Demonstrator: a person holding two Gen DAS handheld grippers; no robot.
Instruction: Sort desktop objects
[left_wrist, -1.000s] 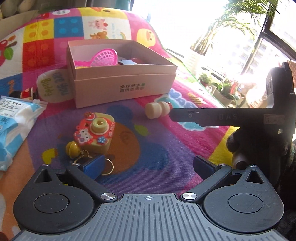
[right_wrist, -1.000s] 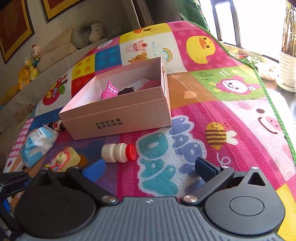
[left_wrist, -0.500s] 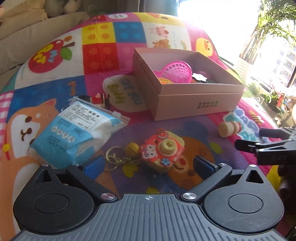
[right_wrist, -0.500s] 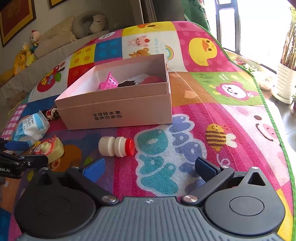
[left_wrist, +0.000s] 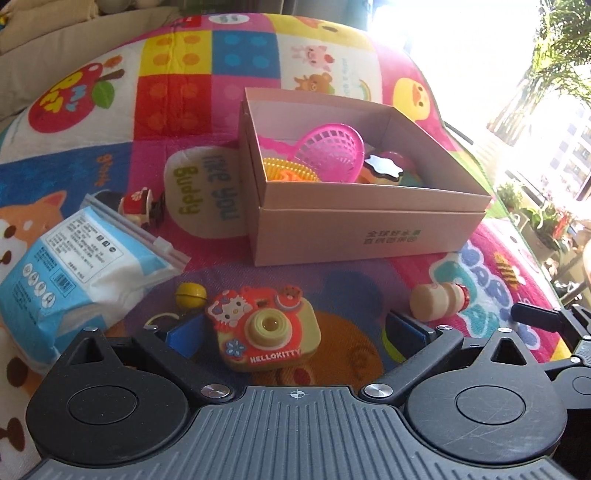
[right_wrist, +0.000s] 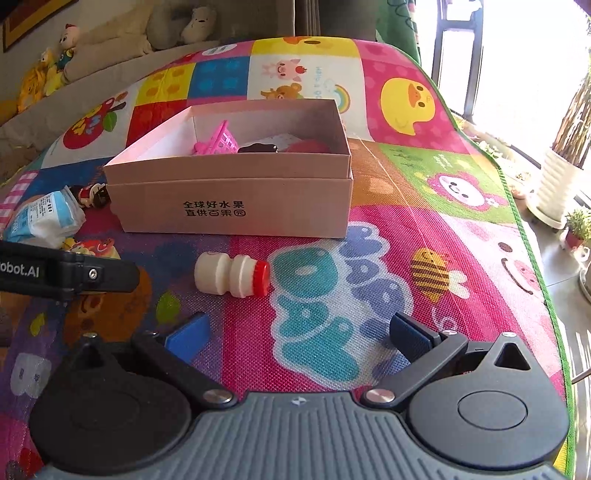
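Left tongs (left_wrist: 295, 328), spread wide, straddle the toy camera (left_wrist: 264, 328) at lower centre; they should close squarely. Right tongs (right_wrist: 297, 334) spread, empty.

The right hand-held gripper (right_wrist: 295, 334) hovers with its blue pads spread wide over a colourful play mat (right_wrist: 424, 192). Just beyond them a small white bottle with a red cap (right_wrist: 232, 275) lies on its side. Farther off stands an open cardboard box (right_wrist: 236, 199) holding a pink basket (right_wrist: 218, 142). The left hand-held gripper (right_wrist: 74, 273) reaches in from the left, near a blue-and-white packet (right_wrist: 44, 219).
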